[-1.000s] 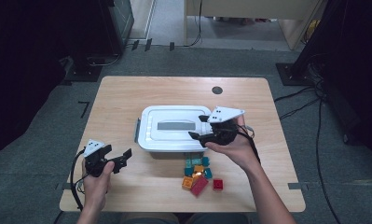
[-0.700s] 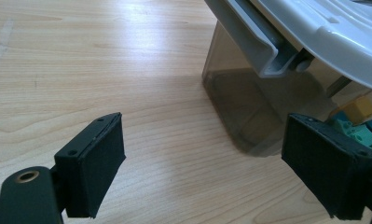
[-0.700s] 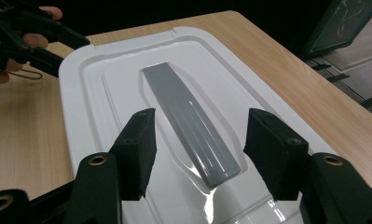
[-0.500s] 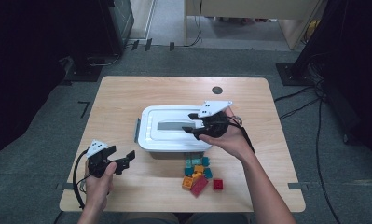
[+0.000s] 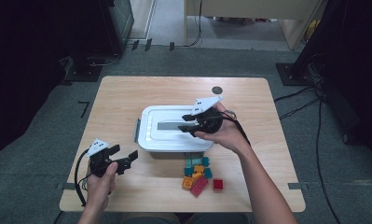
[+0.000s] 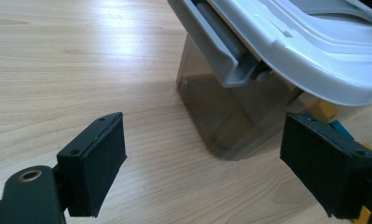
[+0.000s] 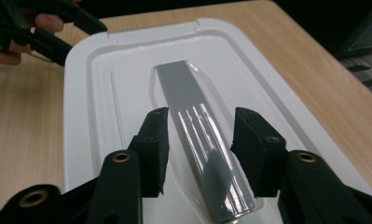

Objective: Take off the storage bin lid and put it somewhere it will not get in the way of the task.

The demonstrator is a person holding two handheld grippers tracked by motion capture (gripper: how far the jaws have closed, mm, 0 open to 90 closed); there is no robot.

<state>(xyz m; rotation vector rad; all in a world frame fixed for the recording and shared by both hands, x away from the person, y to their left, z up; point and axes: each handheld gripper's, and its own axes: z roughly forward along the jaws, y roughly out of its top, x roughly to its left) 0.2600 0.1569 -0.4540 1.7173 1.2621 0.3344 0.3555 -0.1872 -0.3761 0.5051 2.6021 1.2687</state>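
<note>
Grey handle point(image 7: 200, 140) in the picture's middle sits between the right gripper point(image 7: 200, 151)'s closing, not yet touching jaws; next squeeze and lift the white lid point(image 5: 167, 127), while the left gripper point(image 5: 125, 159) waits wide open at lower left.

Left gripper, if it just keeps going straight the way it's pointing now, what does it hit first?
Probably the lidded plastic box. In the left gripper view, the left gripper has open jaws framing the box's clear lower corner, beneath its white lid. Only bare table lies between, though the depth is hard to judge.

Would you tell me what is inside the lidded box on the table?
The box has smoky see-through walls, and the part in the left gripper view looks empty. The white lid covers the rest, so it cannot be seen.
</note>
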